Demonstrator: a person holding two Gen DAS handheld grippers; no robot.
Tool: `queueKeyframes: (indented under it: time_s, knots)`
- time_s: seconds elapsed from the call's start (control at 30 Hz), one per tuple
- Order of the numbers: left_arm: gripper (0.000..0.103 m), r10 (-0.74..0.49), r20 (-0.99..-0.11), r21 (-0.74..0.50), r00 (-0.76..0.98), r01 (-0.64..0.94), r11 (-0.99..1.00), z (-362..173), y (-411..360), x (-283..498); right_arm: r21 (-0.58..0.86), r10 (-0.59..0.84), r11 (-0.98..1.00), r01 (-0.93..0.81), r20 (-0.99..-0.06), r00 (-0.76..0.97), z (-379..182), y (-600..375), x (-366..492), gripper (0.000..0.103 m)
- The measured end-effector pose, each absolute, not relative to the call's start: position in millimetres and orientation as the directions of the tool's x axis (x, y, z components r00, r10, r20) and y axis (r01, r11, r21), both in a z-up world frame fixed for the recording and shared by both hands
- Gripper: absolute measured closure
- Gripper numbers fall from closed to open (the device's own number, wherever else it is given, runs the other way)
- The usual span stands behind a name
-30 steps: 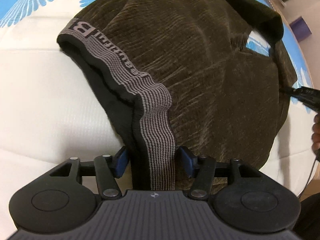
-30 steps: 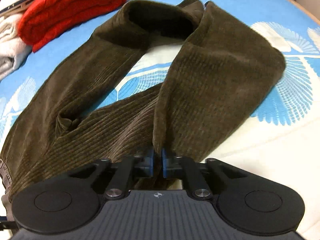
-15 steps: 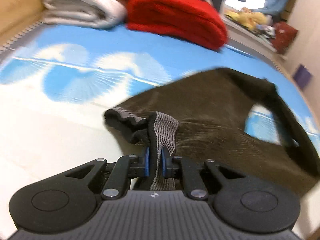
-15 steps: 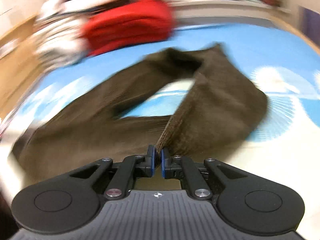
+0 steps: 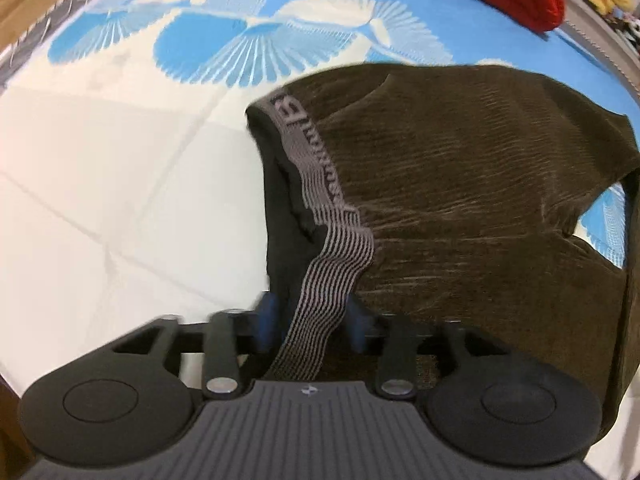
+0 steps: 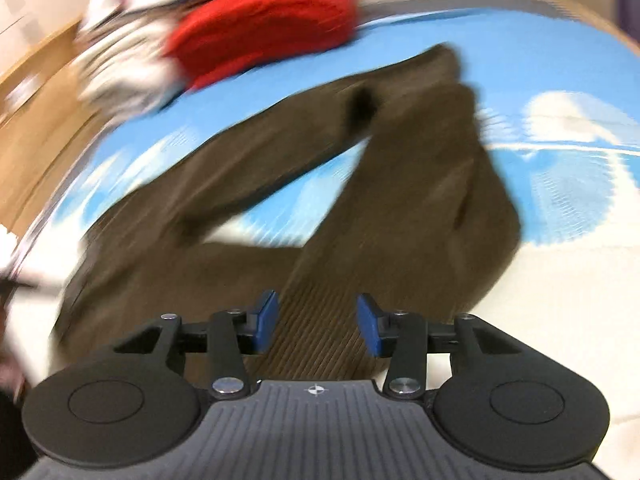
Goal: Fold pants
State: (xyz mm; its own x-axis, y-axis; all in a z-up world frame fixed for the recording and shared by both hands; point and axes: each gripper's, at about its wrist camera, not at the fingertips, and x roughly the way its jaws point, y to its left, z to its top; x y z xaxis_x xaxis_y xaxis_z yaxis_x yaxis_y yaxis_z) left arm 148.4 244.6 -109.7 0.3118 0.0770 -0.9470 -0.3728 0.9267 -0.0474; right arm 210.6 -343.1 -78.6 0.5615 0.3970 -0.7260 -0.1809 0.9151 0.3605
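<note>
Just opened, both grippers (image 5: 310, 320) (image 6: 318, 322) straddle brown pants (image 5: 460, 200), red blanket (image 6: 264, 20) beyond.

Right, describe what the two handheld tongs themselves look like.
Both look alike. The left tongs and right tongs each have a dark grey ribbed body with a small compass-like mark, two round black discs at the sides, black linkage arms with silver pivot screws, and blue pads on the fingers. No cable or sleeve is visible.

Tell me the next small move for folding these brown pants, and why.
Probably lift both clear and regrasp. The left hand-held gripper and right hand-held gripper have just been opening; the striped waistband and corduroy leg lie loose between their pads.
</note>
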Motion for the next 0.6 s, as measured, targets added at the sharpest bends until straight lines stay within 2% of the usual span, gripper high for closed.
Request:
queueKeyframes:
  time_s: [0.17,0.3,0.43,0.5,0.53,0.6]
  knots:
    - [0.041,0.041,-0.963,-0.073,0.267,-0.405,0.912,-119,249,149,0.269,0.28,0.957,-0.103,-0.783,0.555,-109,-296,251,0.055]
    - [0.038,0.052,-0.968,-0.055,0.244,-0.412,0.909,-125,249,156,0.24,0.262,0.965,-0.109,-0.826,0.499,-138,-260,280,0.05]
    - [0.038,0.054,-0.972,-0.046,0.227,-0.413,0.91,-130,250,157,0.088,0.152,0.983,-0.16,-0.883,0.445,-159,-231,285,0.05]
    - [0.038,0.055,-0.973,-0.043,0.224,-0.411,0.91,-131,251,157,0.031,0.107,0.984,-0.175,-0.889,0.446,-160,-230,283,0.064]
    - [0.038,0.057,-0.973,-0.04,0.223,-0.409,0.912,-131,251,157,0.037,0.109,0.985,-0.167,-0.889,0.445,-156,-236,282,0.081]
    - [0.038,0.061,-0.973,-0.033,0.223,-0.396,0.917,-131,250,158,0.09,0.144,0.986,-0.139,-0.881,0.45,-146,-257,276,0.085]
